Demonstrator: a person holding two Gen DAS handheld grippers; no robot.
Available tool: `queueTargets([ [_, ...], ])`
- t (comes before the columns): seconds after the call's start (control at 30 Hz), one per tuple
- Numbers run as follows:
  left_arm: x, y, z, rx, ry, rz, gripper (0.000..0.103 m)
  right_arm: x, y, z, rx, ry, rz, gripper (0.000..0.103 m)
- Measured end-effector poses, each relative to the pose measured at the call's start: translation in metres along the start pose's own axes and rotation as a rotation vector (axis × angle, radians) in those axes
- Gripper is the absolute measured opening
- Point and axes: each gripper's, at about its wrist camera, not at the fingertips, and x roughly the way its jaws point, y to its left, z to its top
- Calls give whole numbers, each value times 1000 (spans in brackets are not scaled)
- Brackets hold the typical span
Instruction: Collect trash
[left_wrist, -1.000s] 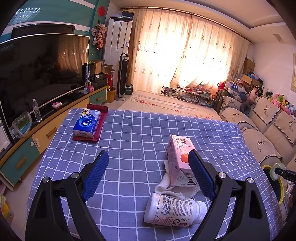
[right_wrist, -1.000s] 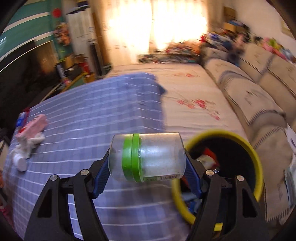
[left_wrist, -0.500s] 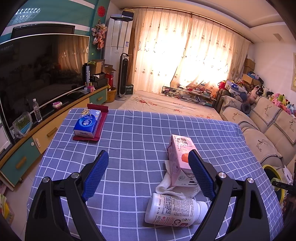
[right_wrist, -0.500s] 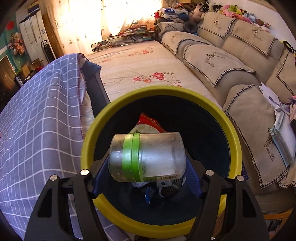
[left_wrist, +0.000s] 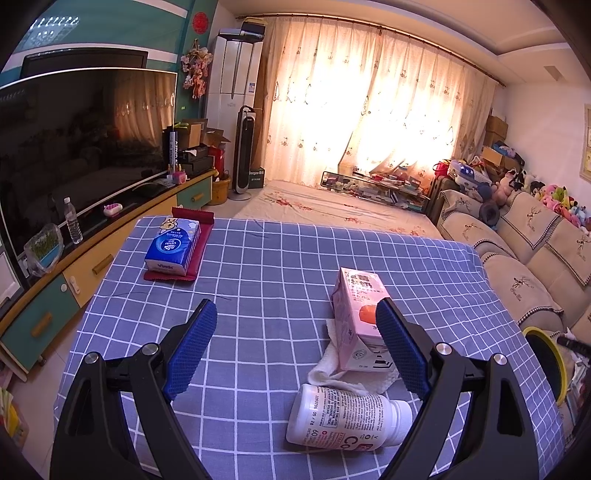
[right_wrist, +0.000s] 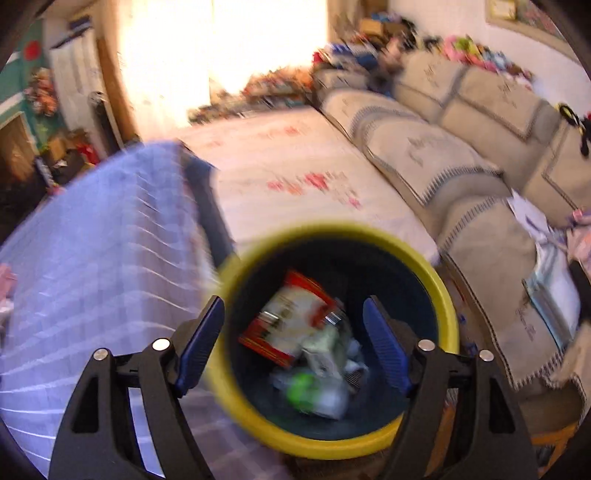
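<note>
The right claw (right_wrist: 293, 338) gapes wide and empty over the yellow-rimmed bin (right_wrist: 448, 295); a green-lidded jar (right_wrist: 314, 395) lies inside among wrappers. The left claw (left_wrist: 295, 345) is also wide and empty, above the bench (left_wrist: 266, 266). Left to collect: a pink carton (left_wrist: 354, 310), crumpled tissue (left_wrist: 332, 369) and a white bottle (left_wrist: 343, 417). Best to straddle the bottle across its body, squarely, since it likely rolls.
</note>
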Motion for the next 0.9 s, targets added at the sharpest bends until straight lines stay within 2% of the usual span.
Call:
queueTargets([
  [0.17,1,-1,-1,6,4,3,87,-24,67,32,-63,-125,160,78],
  [0.3,3,-1,-1,10,5,2,87,-27,116,44,-121,-174,244,78],
  [0.4,4,-5,-2,16,15,-3,87,-22,146,37,-184,-173,272,78],
  [0.57,2,-12,-1,28,25,-47,87,-10,163,23,-242,-130,291,78],
  [0.7,-1,-25,-1,60,69,-120,89,-5,169,18,-254,-118,297,79],
  [0.8,-8,-44,-2,131,100,-175,90,-7,168,16,-255,-116,311,79],
  [0.9,-15,-60,-10,224,120,-178,92,-11,170,15,-258,-122,326,80],
])
